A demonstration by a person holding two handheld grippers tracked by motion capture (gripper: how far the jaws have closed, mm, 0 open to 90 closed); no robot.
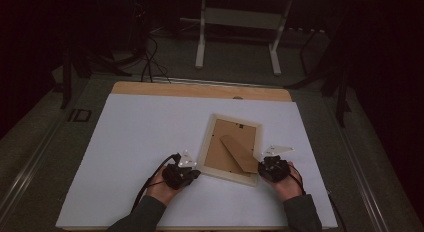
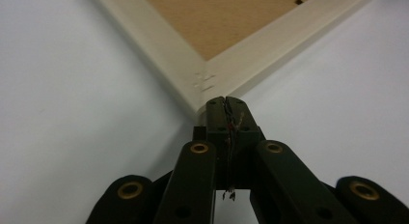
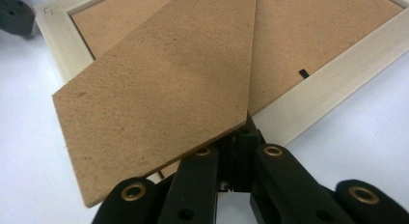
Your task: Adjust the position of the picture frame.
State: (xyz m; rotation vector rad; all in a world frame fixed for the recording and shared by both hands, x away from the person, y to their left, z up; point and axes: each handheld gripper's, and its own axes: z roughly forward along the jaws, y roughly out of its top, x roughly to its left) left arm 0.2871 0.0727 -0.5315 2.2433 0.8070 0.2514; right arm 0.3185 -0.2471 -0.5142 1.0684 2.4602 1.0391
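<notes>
Dim high view, brighter close-ups

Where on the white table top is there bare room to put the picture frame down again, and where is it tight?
Free: the wide white stretch of the table top left of the picture frame, and the strip between the frame's far edge and the wooden border. Crowded: the near right part, where the left gripper and right gripper meet the frame's near corners under its fold-out stand.

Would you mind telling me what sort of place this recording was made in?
Probably a lab or studio set up for recording: a white-covered table in a dark room, cables on the floor, and a bare desk frame behind. A picture frame lies face down.
</notes>
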